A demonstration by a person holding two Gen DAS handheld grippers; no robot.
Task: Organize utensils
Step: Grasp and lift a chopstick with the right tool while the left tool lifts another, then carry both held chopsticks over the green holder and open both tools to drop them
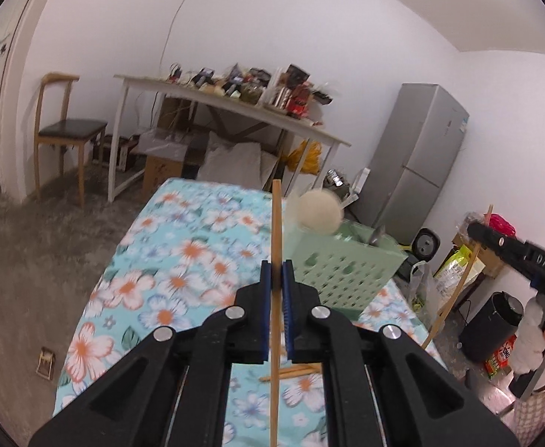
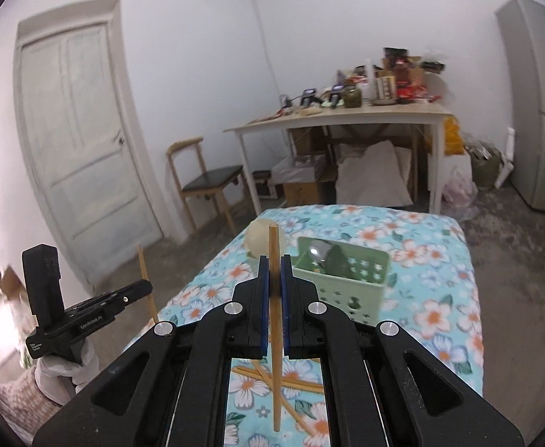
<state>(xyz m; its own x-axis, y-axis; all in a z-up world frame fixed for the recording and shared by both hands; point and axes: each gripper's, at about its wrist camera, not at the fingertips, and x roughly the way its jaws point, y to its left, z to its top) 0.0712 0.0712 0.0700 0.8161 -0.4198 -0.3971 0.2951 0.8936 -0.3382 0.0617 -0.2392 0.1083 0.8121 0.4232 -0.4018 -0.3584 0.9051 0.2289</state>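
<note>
My left gripper (image 1: 276, 268) is shut on a wooden chopstick (image 1: 276, 223) held upright above the flowered table. My right gripper (image 2: 274, 262) is shut on another wooden chopstick (image 2: 274, 246), also upright. A green perforated basket (image 1: 341, 264) stands on the table ahead; it holds a metal spoon (image 2: 319, 253) and a pale round ladle head (image 1: 319, 211) leans at its rim. Loose chopsticks (image 2: 291, 381) lie on the cloth below the right gripper. The right gripper shows at the right of the left wrist view (image 1: 475, 228), the left gripper at the left of the right wrist view (image 2: 147, 287).
The table wears a turquoise flowered cloth (image 1: 183, 260). Behind it stand a white side table (image 2: 347, 117) heaped with clutter, a wooden chair (image 2: 205, 182), a grey fridge (image 1: 417, 164), a door (image 2: 82, 149), and boxes and bags on the floor.
</note>
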